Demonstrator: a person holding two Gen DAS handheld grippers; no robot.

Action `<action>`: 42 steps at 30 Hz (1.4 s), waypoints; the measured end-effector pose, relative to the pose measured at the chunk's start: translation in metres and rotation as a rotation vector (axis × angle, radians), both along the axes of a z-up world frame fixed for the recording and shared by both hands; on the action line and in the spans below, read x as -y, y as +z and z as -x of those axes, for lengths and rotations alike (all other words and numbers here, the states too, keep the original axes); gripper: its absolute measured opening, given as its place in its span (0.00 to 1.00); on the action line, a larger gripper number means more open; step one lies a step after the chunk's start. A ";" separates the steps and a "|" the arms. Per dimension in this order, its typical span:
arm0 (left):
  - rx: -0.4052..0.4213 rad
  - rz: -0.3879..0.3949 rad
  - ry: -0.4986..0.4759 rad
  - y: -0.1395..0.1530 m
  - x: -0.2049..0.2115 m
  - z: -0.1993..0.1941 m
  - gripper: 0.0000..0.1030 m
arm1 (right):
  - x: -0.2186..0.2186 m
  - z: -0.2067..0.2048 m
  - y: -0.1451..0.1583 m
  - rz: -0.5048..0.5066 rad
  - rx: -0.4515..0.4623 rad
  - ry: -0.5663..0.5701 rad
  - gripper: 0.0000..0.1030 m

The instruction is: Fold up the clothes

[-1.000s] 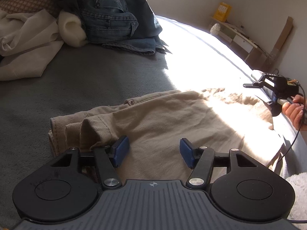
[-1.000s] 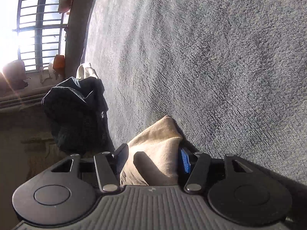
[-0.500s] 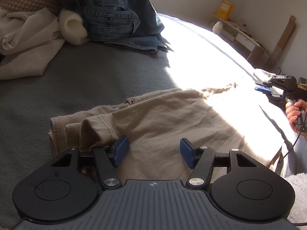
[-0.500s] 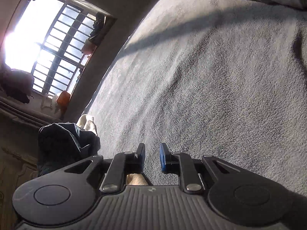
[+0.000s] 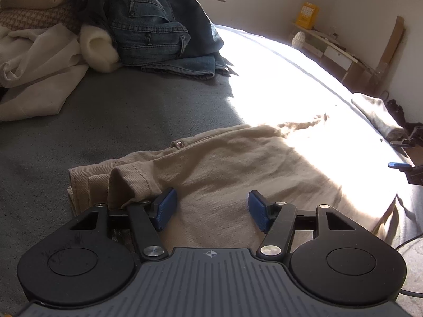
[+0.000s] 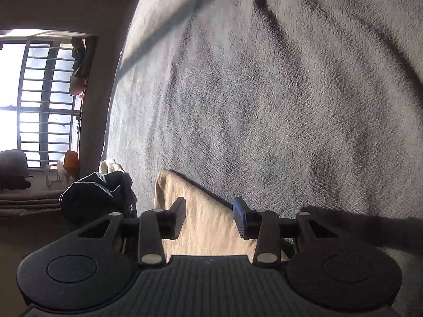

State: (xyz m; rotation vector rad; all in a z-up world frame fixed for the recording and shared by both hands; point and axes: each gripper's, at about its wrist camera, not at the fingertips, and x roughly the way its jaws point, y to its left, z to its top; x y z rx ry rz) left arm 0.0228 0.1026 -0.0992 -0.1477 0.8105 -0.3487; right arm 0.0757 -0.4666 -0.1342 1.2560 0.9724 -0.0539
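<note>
Khaki trousers (image 5: 238, 169) lie folded on the grey bed cover (image 5: 119, 111), the waistband end nearest me and the far half in glaring sunlight. My left gripper (image 5: 211, 208) stands open just above the waistband end, and its blue pads (image 5: 165, 208) touch no cloth. At the far right edge of that view is my right gripper (image 5: 399, 153), beside the trousers' other end. In the right wrist view the right gripper (image 6: 208, 211) has its jaws opening. A strip of the khaki trousers (image 6: 206, 227) lies between and below its fingers, and the pads do not press it.
Blue jeans (image 5: 158, 34) and cream garments (image 5: 39, 60) are heaped at the back left of the bed. A light folded cloth (image 5: 375, 111) lies at the bed's right edge. A dark garment (image 6: 97, 192) hangs off the bed near a barred window (image 6: 39, 100). A low shelf (image 5: 330, 47) lines the wall.
The right gripper let go of the khaki cloth end, closed, then opened again and swung toward the right edge of the left view. The left gripper stayed put.
</note>
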 end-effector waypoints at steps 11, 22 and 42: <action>0.043 0.007 0.044 0.020 -0.002 0.015 0.60 | -0.012 0.053 -0.045 -0.151 -0.106 -0.134 0.63; 0.020 -0.081 0.032 0.005 0.013 0.015 0.60 | -0.026 0.059 -0.044 -0.167 0.064 -0.263 0.59; 0.088 -0.052 0.023 0.020 0.011 0.020 0.61 | -0.063 0.048 -0.054 -0.070 0.026 -0.160 0.30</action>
